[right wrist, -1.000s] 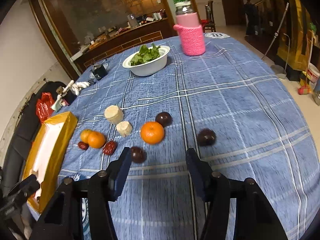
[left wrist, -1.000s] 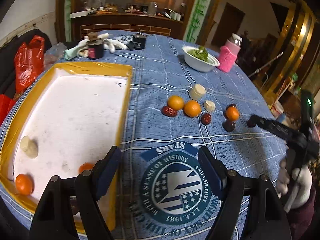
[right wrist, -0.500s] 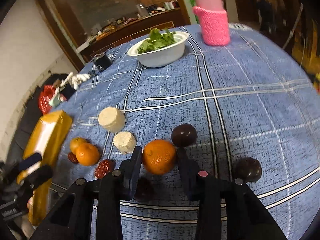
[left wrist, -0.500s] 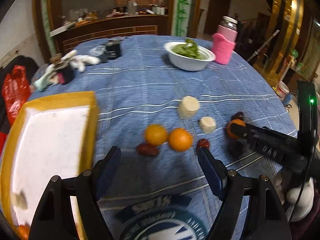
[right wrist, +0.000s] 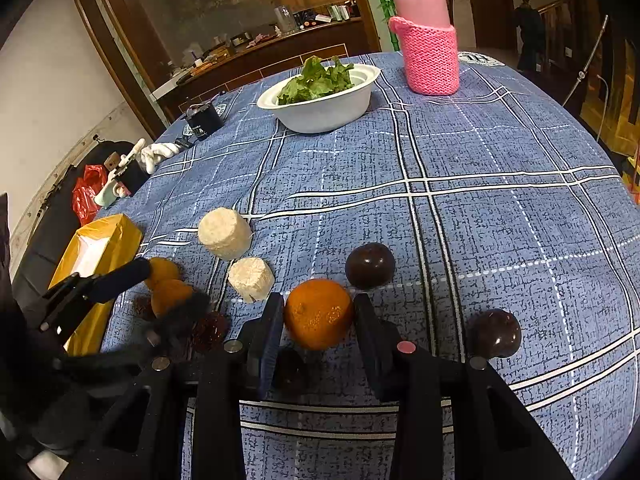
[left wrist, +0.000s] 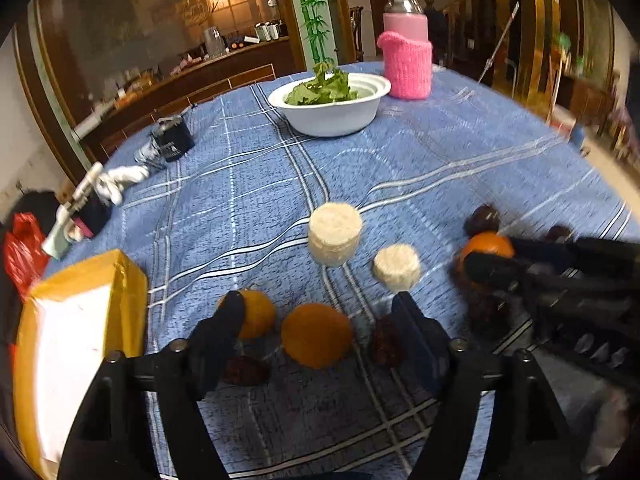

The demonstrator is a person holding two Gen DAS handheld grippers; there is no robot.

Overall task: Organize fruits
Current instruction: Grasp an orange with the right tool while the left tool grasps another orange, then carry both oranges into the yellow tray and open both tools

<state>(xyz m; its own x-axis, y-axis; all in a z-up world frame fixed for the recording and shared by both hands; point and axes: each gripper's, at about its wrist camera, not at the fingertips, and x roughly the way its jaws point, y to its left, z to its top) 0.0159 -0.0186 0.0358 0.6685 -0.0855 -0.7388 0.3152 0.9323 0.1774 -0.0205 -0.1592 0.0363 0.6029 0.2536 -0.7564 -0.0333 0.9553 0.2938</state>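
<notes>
Oranges are what both my tongs are on at this moment, out on the blue checked cloth of the bench point(right wrist: 500, 216). My right tongs point(right wrist: 318, 314) are clamped on one orange point(right wrist: 318, 312), a pad on each side at its widest girth, with a dark plum point(right wrist: 370, 265) just behind it. My left tongs point(left wrist: 320, 312) stand apart, straddling a second orange point(left wrist: 317, 334) without touching it; a third orange point(left wrist: 256, 312) sits by the left pad and a red date point(left wrist: 386, 340) by the right. I judge these fruits light, firm and round, with a slightly yielding skin, so they could roll or slip; the hold belongs across the middle, with gentle pressure. The yellow tray point(left wrist: 128, 280) waits nearby to the left.
</notes>
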